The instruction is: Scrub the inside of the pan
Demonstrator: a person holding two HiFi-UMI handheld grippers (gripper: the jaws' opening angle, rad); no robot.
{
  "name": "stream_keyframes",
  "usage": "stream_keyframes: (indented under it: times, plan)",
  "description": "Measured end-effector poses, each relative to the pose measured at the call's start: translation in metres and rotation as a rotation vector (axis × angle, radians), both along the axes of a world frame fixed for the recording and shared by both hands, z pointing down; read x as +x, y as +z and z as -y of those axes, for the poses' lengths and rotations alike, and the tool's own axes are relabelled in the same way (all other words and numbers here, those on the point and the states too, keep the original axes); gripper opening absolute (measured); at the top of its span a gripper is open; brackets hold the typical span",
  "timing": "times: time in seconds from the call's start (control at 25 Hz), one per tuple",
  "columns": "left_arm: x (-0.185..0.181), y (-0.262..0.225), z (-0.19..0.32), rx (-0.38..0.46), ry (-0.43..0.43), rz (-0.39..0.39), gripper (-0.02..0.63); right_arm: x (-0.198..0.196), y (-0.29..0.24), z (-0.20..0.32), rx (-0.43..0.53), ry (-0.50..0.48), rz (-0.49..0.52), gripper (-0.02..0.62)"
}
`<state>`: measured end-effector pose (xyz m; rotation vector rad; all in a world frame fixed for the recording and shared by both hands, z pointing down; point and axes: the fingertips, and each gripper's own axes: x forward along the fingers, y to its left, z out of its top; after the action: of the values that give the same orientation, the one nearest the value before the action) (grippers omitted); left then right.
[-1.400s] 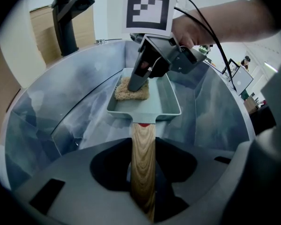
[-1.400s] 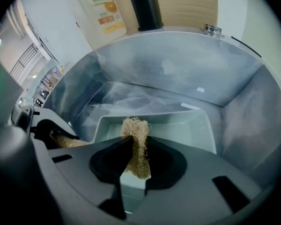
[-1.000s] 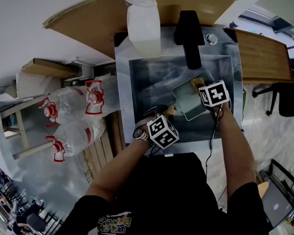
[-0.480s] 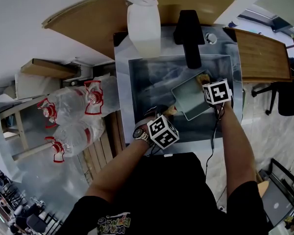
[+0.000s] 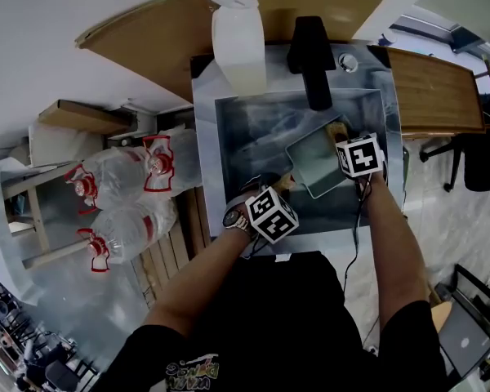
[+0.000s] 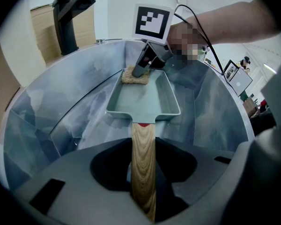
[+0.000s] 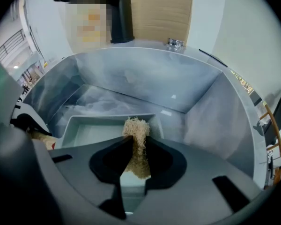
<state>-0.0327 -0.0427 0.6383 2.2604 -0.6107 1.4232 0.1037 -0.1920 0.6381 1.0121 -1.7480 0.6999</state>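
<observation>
- Left gripper was clamped on the light wooden handle of the pale grey-green rectangular pan, with the grain running straight up between my jaws.
- That pan sat low inside the stainless-steel sink, toward its right side in the head view, with the handle pointing back at me.
- My right gripper was pinching a tan, coarse-fibred scrub pad, jaws closed tight on both its faces.
- The pad's free edge rested inside the pan at the end farthest from the handle, against the far wall.
- A black tap stood behind the basin, and a white plastic jug stood just left of it.
- Clear water bottles with red caps lay on the floor to my left.
</observation>
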Motion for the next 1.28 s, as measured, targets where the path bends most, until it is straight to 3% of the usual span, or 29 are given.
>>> stream_keyframes:
  times: [0.28, 0.64, 1.0, 1.28]
  plan:
    - [0.000, 0.001, 0.000, 0.004, -0.006, 0.002, 0.160, -0.036, -0.015, -0.043, -0.022, -0.050, 0.125, 0.091]
    - [-0.001, 0.003, -0.001, -0.001, -0.005, 0.008, 0.160, -0.086, -0.010, -0.094, -0.115, -0.161, 0.164, 0.091]
    - [0.001, 0.002, -0.002, -0.004, -0.010, -0.001, 0.160, -0.082, 0.003, -0.095, -0.132, -0.156, 0.130, 0.091]
    - [0.000, 0.001, -0.001, 0.004, -0.009, 0.003, 0.160, -0.050, 0.003, -0.073, -0.110, -0.086, 0.094, 0.091]
